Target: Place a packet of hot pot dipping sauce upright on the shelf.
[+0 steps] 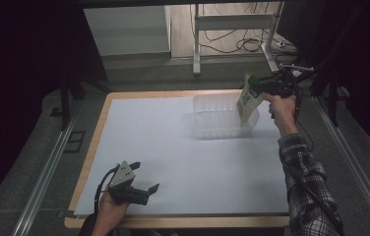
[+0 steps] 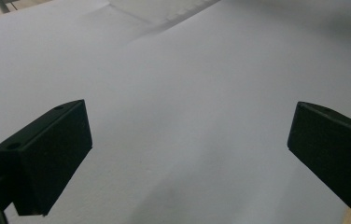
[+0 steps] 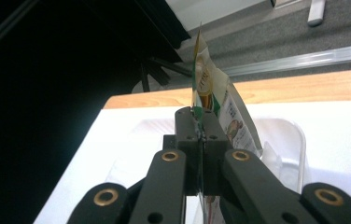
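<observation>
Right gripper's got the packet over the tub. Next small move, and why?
Probably lower it a little further, then let go. The right gripper is shut on the packet's top edge, its lower end is already inside the clear tub, and the left gripper sits open, far off.

My right claw (image 1: 261, 88) holds the packet (image 1: 247, 100) over the tub (image 1: 212, 118) at the worktop's (image 1: 173, 157) far right; my left claw (image 1: 143, 177) sits near-left.

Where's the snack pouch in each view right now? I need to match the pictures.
High view: pouch at right of centre, far side, pinched by the right gripper, lower end inside the clear tub.
Left gripper view: white sheet between open jaws.
Right gripper view: pouch at centre, above the tub.
Shared landmark: the white sheet.
</observation>
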